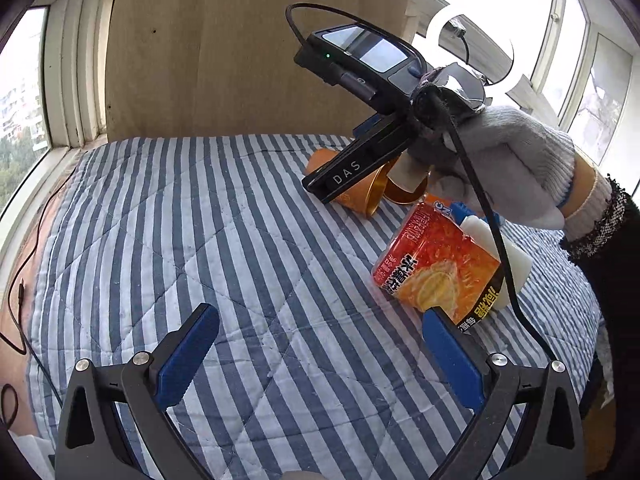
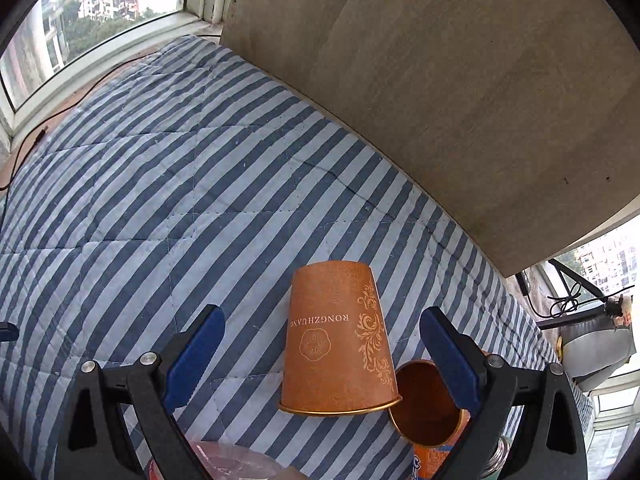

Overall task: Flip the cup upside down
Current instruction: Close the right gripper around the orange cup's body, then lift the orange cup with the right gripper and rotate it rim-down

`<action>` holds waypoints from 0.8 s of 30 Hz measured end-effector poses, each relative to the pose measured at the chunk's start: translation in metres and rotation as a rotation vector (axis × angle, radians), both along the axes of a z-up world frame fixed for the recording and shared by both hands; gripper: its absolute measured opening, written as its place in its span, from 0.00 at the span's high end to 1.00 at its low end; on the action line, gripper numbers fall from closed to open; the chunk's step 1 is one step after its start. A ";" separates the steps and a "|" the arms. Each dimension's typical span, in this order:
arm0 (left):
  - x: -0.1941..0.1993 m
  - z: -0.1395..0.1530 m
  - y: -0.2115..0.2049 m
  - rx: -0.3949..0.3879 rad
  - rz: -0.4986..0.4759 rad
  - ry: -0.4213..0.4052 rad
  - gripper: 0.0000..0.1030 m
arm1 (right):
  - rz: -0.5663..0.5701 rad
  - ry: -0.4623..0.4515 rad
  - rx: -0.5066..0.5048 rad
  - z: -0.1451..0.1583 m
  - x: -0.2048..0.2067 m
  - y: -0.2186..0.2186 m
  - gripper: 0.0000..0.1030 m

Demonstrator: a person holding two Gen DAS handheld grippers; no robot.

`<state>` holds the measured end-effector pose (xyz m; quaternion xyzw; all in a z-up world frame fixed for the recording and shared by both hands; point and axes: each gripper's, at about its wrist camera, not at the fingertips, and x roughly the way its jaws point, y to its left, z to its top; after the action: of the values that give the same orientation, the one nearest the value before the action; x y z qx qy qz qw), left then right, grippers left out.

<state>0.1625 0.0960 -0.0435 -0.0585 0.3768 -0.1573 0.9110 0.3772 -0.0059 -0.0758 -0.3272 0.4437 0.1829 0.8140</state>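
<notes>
Where stripes run: two orange cups [image 2: 338,340] [image 2: 426,402], one carton [image 1: 438,268], both grippers [image 1: 320,354] [image 2: 322,354] spread, gripping nothing.

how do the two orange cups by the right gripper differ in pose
The printed cup has its rim toward the camera and its closed base away, so its lettering reads inverted; the second cup shows its open mouth and bare inside. The printed cup lies between the open right gripper fingers; the second sits beside the right finger. Both are orange with gold rims.
</notes>
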 end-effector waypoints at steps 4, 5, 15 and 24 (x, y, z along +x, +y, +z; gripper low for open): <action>-0.005 0.003 0.008 -0.054 0.008 0.006 0.00 | -0.005 0.029 -0.057 -0.011 0.012 0.009 0.07; -0.006 0.006 0.010 -0.064 0.011 0.002 0.00 | -0.007 0.036 -0.072 -0.014 0.015 0.011 0.07; 0.001 0.004 0.013 -0.068 0.006 0.007 0.00 | -0.049 0.033 -0.235 -0.041 0.026 0.017 0.46; 0.015 -0.004 0.028 -0.095 0.048 0.029 0.00 | -0.047 -0.138 -0.178 0.021 -0.008 0.012 0.46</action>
<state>0.1770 0.1244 -0.0476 -0.1129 0.3804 -0.1523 0.9052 0.3696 0.0056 -0.0547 -0.3995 0.4087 0.1004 0.8144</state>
